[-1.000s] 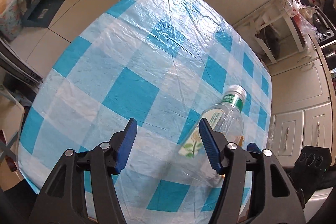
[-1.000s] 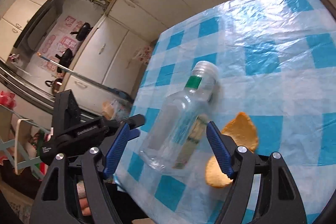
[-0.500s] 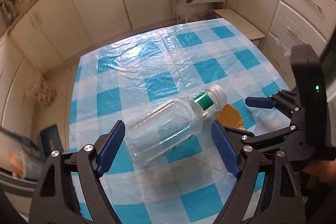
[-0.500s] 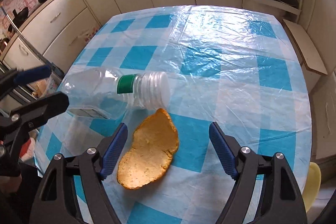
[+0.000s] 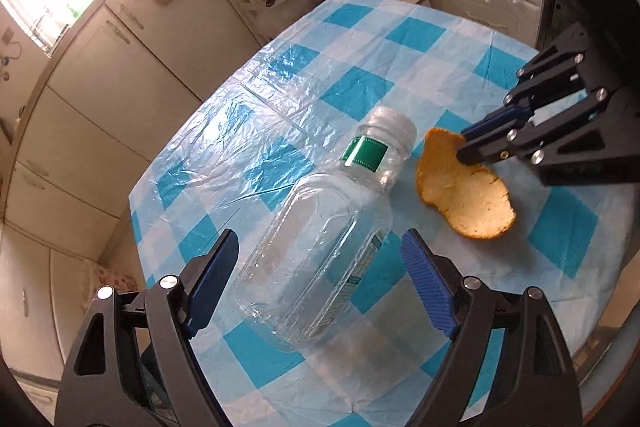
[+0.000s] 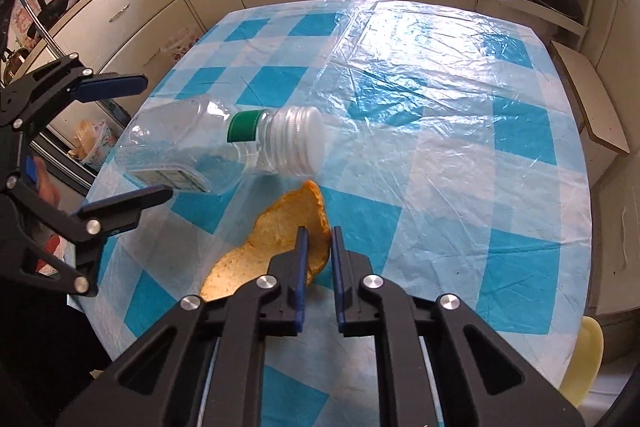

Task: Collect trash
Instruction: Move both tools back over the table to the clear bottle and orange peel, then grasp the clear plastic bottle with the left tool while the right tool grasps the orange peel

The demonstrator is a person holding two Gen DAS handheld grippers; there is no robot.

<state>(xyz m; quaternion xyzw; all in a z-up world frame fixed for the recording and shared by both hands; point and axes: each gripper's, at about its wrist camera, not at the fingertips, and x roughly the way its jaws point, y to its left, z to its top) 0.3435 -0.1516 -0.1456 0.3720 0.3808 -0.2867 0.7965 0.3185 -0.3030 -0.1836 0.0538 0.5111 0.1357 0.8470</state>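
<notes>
Right tool (image 6: 318, 243) has just been closed, its jaws brought together on the near edge of the orange peel (image 6: 276, 239); only a thin rim of peel is pinched, so the piece could be torn or dropped once lifted. Contact is seen clearly from the left view, though how deep the bite goes cannot be told. Left tool (image 5: 320, 267) is held wide apart, the clear plastic bottle (image 5: 320, 227) lying on its side between the jaws with neither pad touching it. The bottle is smooth and rounded at the corners; if it is squeezed off-centre it may be squirted forward, cap (image 5: 392, 125) first, toward the peel just ahead and to the right. The plastic cover on the counter (image 5: 280, 75) is slick and creased, so sliding is likely.
</notes>
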